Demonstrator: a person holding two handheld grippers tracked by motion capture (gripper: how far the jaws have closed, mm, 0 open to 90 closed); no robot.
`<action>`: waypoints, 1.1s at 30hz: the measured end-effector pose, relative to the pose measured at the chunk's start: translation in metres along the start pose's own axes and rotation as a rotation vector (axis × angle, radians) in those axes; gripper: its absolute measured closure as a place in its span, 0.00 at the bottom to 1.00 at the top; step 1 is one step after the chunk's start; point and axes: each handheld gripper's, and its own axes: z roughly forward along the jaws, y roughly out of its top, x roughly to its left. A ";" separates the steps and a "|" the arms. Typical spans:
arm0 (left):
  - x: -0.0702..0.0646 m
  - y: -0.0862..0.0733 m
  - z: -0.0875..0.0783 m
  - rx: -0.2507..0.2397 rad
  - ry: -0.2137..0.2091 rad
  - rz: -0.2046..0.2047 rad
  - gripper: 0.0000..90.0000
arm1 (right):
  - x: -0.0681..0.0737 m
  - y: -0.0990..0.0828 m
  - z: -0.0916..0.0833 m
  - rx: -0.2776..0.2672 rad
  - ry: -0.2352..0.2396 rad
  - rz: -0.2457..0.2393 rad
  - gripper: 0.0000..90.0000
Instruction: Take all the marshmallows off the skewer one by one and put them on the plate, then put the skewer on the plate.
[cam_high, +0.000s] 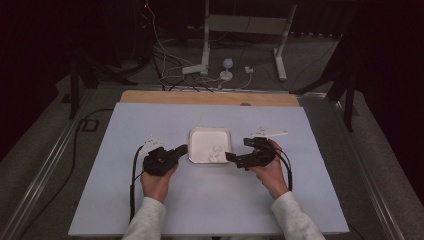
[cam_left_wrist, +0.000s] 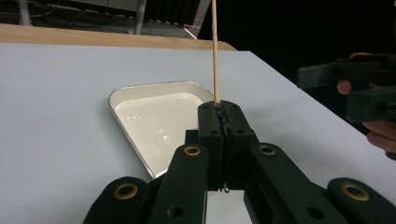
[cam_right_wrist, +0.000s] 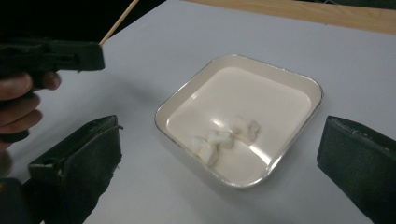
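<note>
Wooden skewer runs off frame top; white lumps in tray too small to identify.

Dim overhead light is leaving the room black; glare is shining in the tray, nearest jaws blurring.

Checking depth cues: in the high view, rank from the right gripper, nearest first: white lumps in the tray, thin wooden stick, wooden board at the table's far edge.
1. White lumps, in the white square tray, just left of the right gripper.
2. Thin wooden stick, held across the tray.
3. Wooden board, far edge.
</note>
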 end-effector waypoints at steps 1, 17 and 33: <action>0.000 0.000 0.001 0.001 0.004 -0.001 1.00 | -0.001 -0.001 -0.002 0.000 0.001 0.000 0.00; 0.002 -0.001 0.020 0.007 0.053 -0.050 1.00 | -0.008 -0.017 -0.029 -0.019 -0.041 -0.006 0.00; 0.001 -0.010 0.045 0.055 0.095 -0.067 1.00 | -0.011 -0.044 -0.052 -0.045 -0.076 0.008 0.00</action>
